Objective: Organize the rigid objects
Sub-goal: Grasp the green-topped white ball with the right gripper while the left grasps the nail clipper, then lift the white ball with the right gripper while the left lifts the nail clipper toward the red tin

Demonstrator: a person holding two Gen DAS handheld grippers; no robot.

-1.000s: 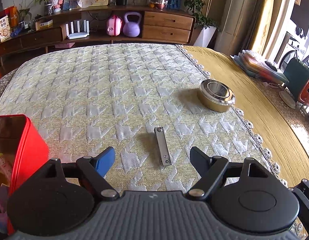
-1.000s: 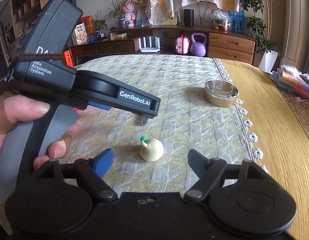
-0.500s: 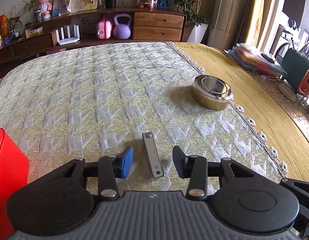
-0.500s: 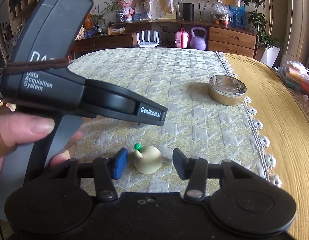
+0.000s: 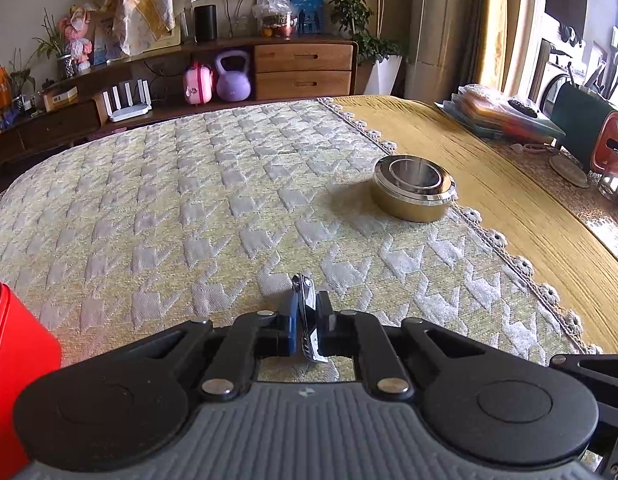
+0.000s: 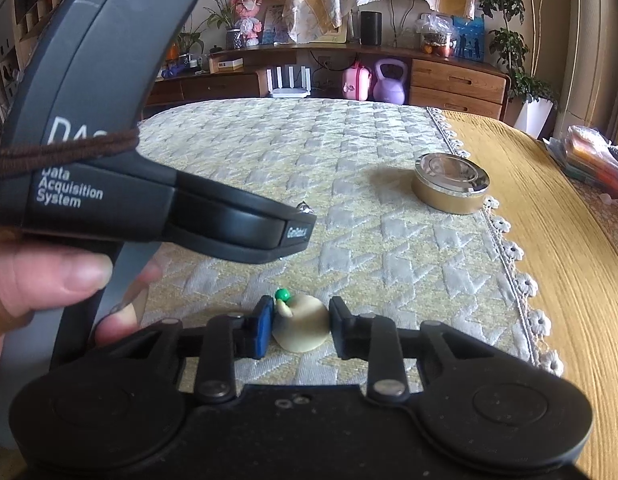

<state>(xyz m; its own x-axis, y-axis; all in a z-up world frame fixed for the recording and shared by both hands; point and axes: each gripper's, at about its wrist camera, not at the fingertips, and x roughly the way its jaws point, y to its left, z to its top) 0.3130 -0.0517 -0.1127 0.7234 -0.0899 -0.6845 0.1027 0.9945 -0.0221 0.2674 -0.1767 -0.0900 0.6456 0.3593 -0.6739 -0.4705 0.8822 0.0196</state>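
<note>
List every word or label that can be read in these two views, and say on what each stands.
"Data Acquisition System": white print on the dark grey handheld device body, right wrist view.
"DA", cut off by a brown elastic band: same body, above.
Small white print on that device's front tip: too blurred to read.
Packages on the far wooden shelf: too small to read.

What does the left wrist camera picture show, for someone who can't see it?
The left gripper is shut on a small metal nail clipper, tipped on its edge over a patterned tablecloth. A round gold tin sits farther off to the right, and a red box pokes in at the left edge.
</note>
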